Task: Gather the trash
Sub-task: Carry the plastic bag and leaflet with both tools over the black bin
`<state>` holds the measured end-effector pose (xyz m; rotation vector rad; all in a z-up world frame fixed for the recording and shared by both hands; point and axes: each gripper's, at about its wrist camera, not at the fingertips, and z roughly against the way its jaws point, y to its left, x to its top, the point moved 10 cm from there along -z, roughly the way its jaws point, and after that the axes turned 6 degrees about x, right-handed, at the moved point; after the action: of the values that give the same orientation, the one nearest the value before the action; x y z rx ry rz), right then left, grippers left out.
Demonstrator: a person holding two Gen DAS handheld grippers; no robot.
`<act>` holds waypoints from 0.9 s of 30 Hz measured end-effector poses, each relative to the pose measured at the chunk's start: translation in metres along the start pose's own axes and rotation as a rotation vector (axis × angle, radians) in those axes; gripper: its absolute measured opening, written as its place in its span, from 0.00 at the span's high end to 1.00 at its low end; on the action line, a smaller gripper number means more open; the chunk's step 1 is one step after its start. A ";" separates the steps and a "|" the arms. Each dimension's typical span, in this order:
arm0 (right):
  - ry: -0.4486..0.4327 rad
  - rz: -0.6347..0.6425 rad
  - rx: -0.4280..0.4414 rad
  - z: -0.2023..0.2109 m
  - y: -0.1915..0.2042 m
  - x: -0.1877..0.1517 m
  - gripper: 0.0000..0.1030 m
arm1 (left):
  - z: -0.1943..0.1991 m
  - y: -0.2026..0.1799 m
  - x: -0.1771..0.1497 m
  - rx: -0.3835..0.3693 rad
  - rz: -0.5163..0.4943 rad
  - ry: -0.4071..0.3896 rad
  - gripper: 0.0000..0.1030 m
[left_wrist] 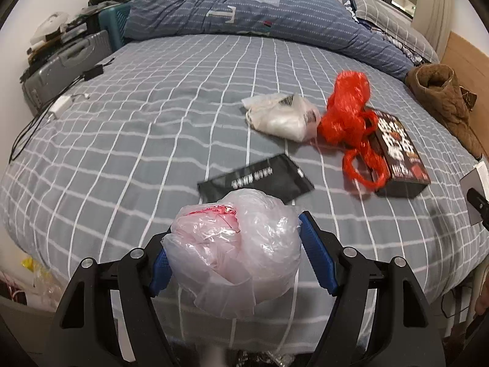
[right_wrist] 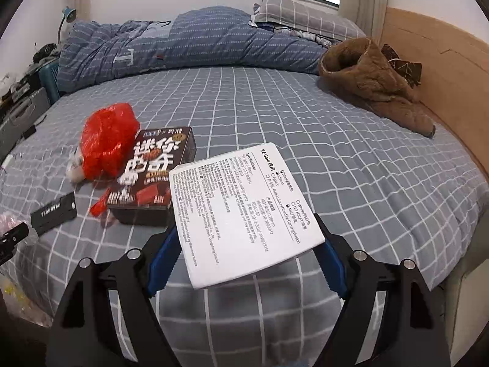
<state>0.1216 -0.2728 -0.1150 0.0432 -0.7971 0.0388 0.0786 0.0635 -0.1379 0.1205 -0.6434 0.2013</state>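
The left gripper (left_wrist: 235, 253) is pinching a crumpled clear plastic bag (left_wrist: 235, 250) between its jaws over the near edge of the bed (left_wrist: 152, 107), while the right gripper (right_wrist: 247, 244) is clamping a white printed box (right_wrist: 244, 211) by its side edges. The bag is looking light, soft and slippery, so a bunched middle is probably the safest hold; the box is looking stiff and light.

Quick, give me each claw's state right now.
Left claw: closed on the crumpled clear plastic bag.
Right claw: closed on the white printed box.
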 end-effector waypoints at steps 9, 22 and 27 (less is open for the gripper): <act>0.005 0.022 0.011 0.038 0.009 -0.036 0.26 | 0.035 0.003 -0.032 0.020 -0.030 -0.027 0.30; -0.024 0.058 0.046 0.117 0.029 -0.099 0.26 | 0.104 -0.002 -0.088 0.004 -0.055 -0.064 0.30; 0.011 0.055 0.083 0.135 0.037 -0.134 0.26 | 0.123 -0.005 -0.122 -0.006 -0.064 -0.047 0.30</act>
<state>-0.0707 -0.2453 -0.1157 0.0994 -0.7855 0.1245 -0.0867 0.0190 -0.1145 0.1402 -0.6862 0.1354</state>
